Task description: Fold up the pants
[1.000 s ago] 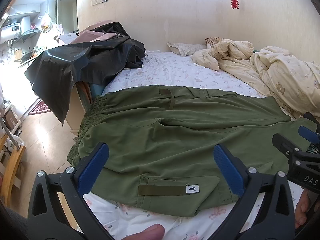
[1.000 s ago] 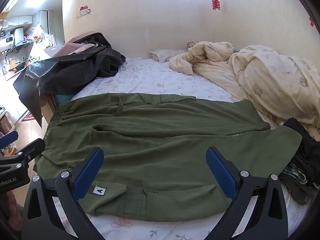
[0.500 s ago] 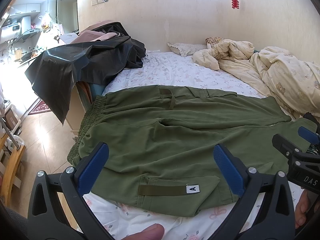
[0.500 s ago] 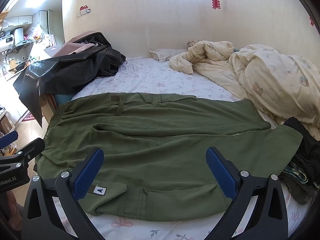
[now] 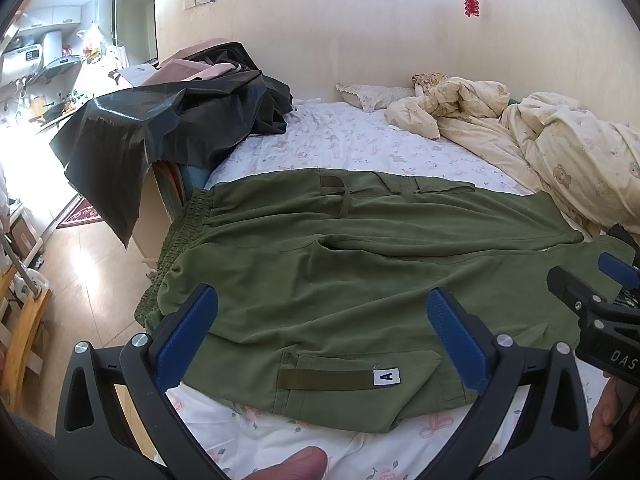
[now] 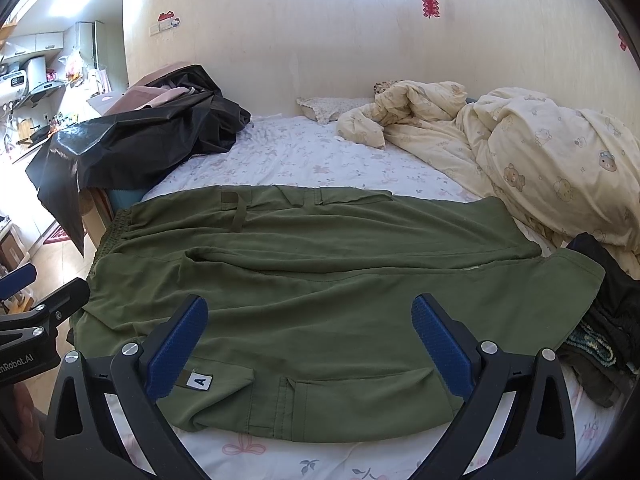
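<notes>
Olive green pants (image 5: pixel 360 272) lie spread flat across the bed, waistband at the left edge, legs to the right; they also show in the right wrist view (image 6: pixel 320 288). A white tag marked "A" (image 5: pixel 386 376) sits on a pocket near the front hem. My left gripper (image 5: pixel 320 340) is open and empty, above the front edge of the pants. My right gripper (image 6: pixel 312 340) is open and empty, also above the front edge, to the right of the left one. Each gripper appears at the edge of the other's view.
The bed (image 5: pixel 360 144) has a floral white sheet. A cream quilt (image 6: pixel 540 160) is bunched at the back right. Black plastic sheeting (image 5: pixel 160 120) drapes over boxes at the bed's left. Dark clothes (image 6: pixel 604 320) lie at the right edge. Floor and kitchen are to the left.
</notes>
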`<state>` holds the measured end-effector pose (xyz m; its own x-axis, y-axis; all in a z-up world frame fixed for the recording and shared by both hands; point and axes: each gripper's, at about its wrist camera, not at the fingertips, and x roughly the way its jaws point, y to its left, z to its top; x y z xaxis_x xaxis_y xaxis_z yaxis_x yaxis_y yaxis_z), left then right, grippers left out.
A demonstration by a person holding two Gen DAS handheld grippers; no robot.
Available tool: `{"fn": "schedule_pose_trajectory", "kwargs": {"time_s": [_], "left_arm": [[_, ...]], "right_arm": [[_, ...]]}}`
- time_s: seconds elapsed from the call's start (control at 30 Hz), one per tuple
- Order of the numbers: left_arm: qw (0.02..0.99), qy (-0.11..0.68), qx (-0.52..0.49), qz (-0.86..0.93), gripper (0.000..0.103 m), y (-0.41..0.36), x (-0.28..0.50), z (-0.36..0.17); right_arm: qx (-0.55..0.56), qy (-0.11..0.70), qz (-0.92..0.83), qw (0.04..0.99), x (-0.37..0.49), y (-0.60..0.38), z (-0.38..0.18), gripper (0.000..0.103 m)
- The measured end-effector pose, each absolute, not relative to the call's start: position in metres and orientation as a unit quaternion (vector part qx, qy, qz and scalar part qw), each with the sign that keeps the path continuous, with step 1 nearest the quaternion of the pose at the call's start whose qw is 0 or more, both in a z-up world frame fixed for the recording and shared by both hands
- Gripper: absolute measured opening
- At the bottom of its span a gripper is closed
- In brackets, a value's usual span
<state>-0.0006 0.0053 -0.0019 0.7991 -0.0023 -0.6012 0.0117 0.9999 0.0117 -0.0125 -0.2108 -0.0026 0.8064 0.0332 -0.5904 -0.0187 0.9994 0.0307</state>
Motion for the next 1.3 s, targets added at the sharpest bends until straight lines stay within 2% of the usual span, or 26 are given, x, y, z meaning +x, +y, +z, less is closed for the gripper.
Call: {"fn": "schedule_pose_trajectory", "kwargs": {"time_s": [1.3], "left_arm": [[0.946,0.324,0.007,-0.002,0.103,0.0089,-0.0019,-0.0063]], "right_arm": [[0.011,0.314,0.01,0.949,-0.0119,-0.2138,-0.0048,0.103]]}}
